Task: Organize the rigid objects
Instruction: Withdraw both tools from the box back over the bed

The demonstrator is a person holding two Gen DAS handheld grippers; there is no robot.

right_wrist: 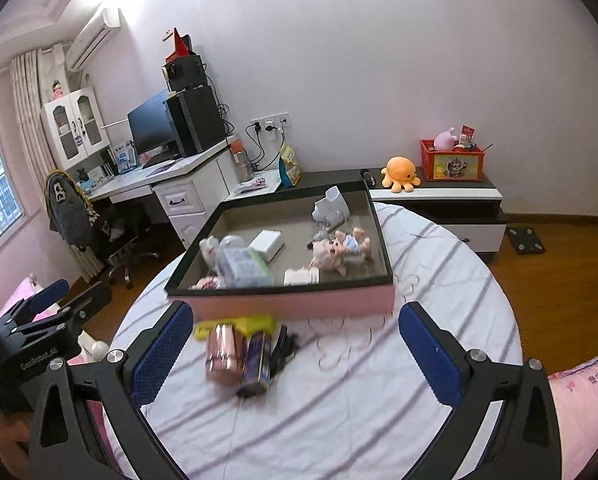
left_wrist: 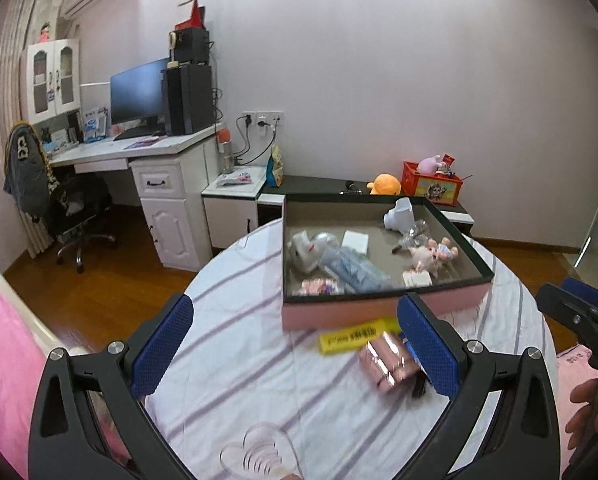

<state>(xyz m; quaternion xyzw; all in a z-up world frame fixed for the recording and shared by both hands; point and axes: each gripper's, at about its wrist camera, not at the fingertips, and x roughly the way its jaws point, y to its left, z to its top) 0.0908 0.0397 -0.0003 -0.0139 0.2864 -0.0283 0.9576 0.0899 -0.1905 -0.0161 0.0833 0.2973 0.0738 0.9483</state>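
Note:
A pink box (left_wrist: 383, 314) (right_wrist: 299, 306) with a dark rim stands on the round striped table and holds a doll (right_wrist: 339, 250), a white box (right_wrist: 267, 245), a white cup (right_wrist: 331, 204) and wrapped packets. In front of it lie a yellow box (left_wrist: 355, 336) (right_wrist: 235, 326), a shiny pink box (left_wrist: 385, 360) (right_wrist: 225, 354), a dark blue tin (right_wrist: 257, 360) and a black item (right_wrist: 283, 346). My left gripper (left_wrist: 299, 344) is open and empty, its right finger beside the pink box. My right gripper (right_wrist: 295, 354) is open and empty, above the table right of these items.
The striped round table (left_wrist: 235, 332) (right_wrist: 439, 280) has a clear heart-shaped dish (left_wrist: 259, 452) at its near edge. Pink bedding (left_wrist: 3, 360) lies left and right. A desk with monitor (left_wrist: 139, 96) and a low cabinet with an orange plush (right_wrist: 401, 174) stand behind.

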